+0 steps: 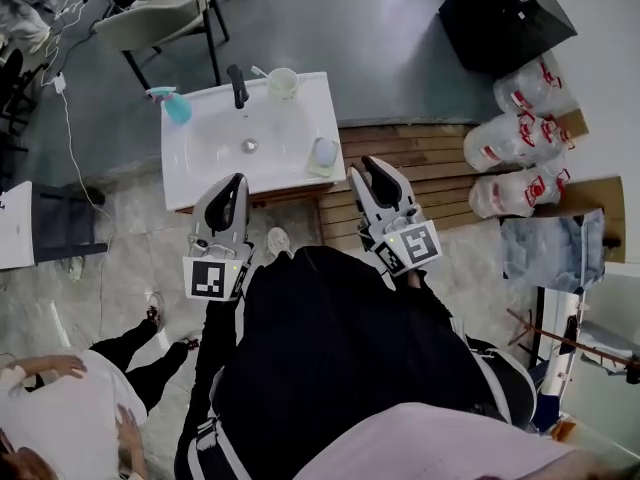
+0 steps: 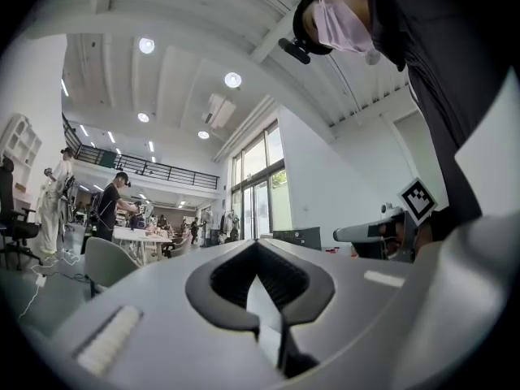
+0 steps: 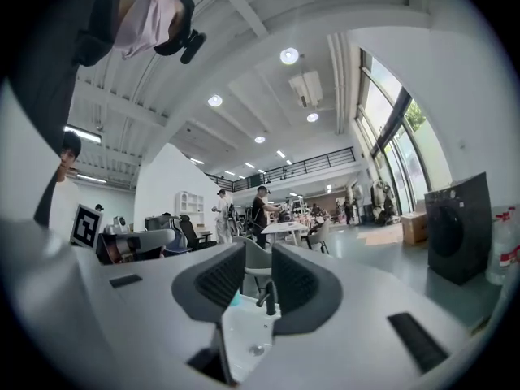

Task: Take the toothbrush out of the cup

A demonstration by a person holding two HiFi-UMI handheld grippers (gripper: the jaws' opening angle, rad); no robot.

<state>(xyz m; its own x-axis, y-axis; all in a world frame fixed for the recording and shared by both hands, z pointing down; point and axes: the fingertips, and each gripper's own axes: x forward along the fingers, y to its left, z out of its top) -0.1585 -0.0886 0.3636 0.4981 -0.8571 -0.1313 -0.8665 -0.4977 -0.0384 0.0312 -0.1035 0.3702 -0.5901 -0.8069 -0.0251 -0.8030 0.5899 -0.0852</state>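
Note:
A pale cup (image 1: 283,83) stands at the back edge of a white sink (image 1: 205,163), to the right of the black tap (image 1: 237,86). A toothbrush (image 1: 259,71) leans out of the cup to the left. Both grippers hang in front of the sink, well short of the cup. My left gripper (image 1: 237,183) (image 2: 258,254) has its pads meeting at the tips, with nothing in them. My right gripper (image 1: 375,168) (image 3: 257,279) is open and empty. Between its pads I see the sink (image 3: 248,331) and the tap (image 3: 268,295). The cup does not show in either gripper view.
A blue spray bottle (image 1: 175,105) stands at the sink's back left and a soap dish (image 1: 323,153) at its right. A wooden pallet (image 1: 430,148) lies to the right, with filled plastic bags (image 1: 515,138) beyond it. A chair (image 1: 150,18) stands behind; a person (image 1: 60,398) sits lower left.

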